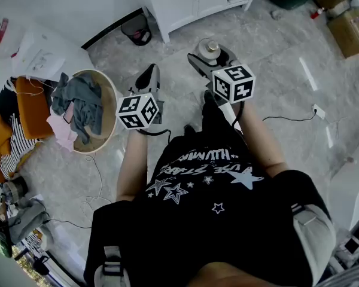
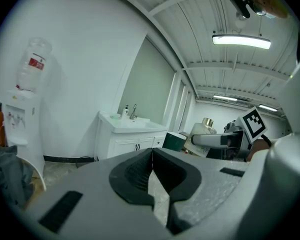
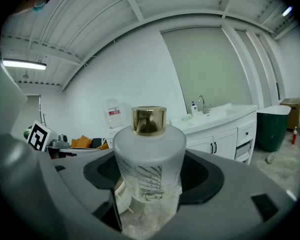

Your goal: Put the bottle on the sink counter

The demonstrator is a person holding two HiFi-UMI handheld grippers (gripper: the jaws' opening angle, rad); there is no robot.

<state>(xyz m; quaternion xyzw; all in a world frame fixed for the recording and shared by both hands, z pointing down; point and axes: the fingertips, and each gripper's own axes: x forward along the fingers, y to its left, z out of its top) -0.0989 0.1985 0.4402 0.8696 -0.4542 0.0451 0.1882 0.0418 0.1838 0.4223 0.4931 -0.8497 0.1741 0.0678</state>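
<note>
A frosted glass bottle (image 3: 149, 159) with a gold cap stands upright between the jaws of my right gripper (image 3: 149, 186), which is shut on it. In the head view the bottle (image 1: 212, 48) sits at the tip of the right gripper (image 1: 210, 54), held over the grey floor. The left gripper (image 1: 148, 78) is beside it, to the left. Its pads (image 2: 140, 171) meet and hold nothing, so the left gripper (image 2: 151, 160) is shut. The white sink counter (image 3: 215, 115) with a tap stands ahead at some distance; it also shows as the sink counter (image 2: 126, 123) in the left gripper view.
A round basket (image 1: 107, 115) of clothes stands on the floor to the left. A small black bin (image 1: 136, 30) sits by the white cabinet (image 1: 185, 2). A water dispenser (image 2: 20, 119) stands by the wall, a green bin (image 3: 271, 129) right of the counter, and a cardboard box (image 1: 350, 28) far right.
</note>
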